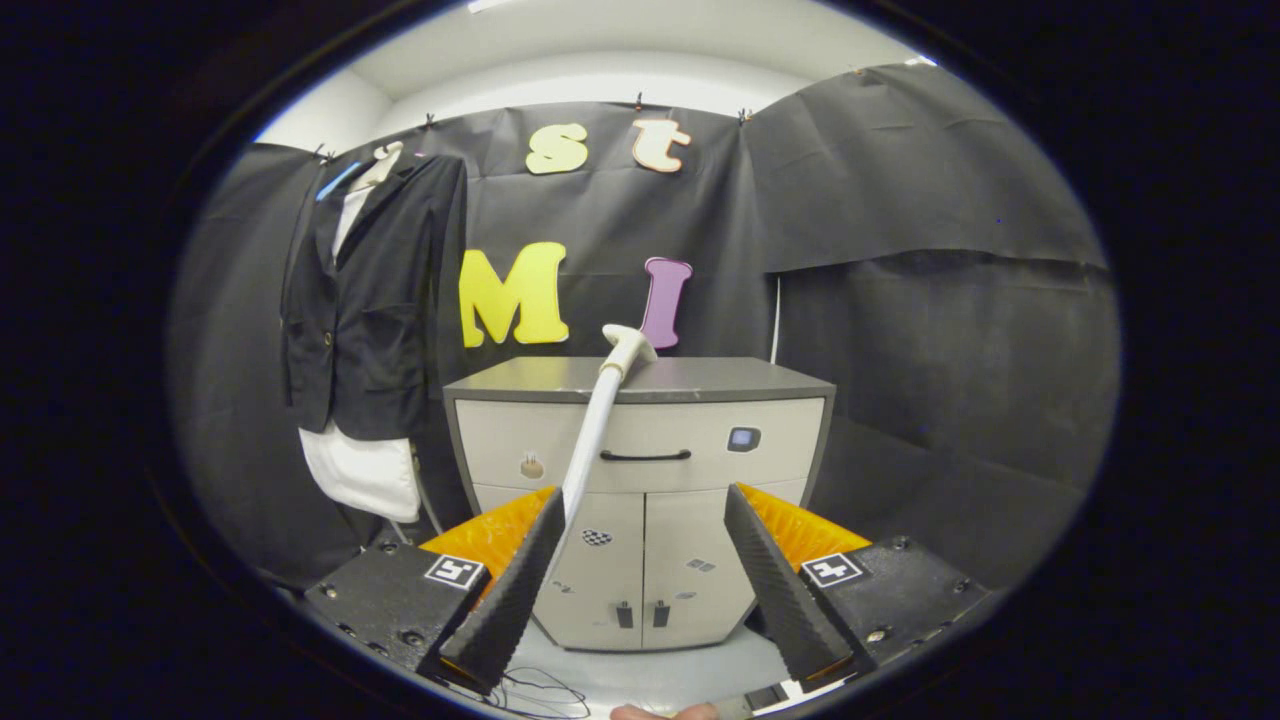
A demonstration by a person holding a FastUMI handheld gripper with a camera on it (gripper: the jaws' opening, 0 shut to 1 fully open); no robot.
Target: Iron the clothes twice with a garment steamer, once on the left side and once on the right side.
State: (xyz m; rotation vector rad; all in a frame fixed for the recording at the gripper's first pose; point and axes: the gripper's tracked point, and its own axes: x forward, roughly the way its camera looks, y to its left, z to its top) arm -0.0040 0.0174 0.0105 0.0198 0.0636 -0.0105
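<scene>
Fingers of the gripper [645, 520] stand wide apart and clamp nothing, though the white steamer [603, 420] rises beside the left finger, its long axis going up and a little right toward the cabinet [640, 470]. Whether it touches that finger, I cannot tell. The dark jacket [370, 300] hangs beyond and left of the fingers, so I judge the steamer head must swing left.

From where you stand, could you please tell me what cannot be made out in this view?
- Steamer wand: its lower end is hidden behind one finger of the open hand-held gripper, so any contact is unclear.
- Jacket: its far side faces the booth wall.
- Cabinet: the small panel and stickers are too small to make out, and the fingers cover its lower corners.
</scene>
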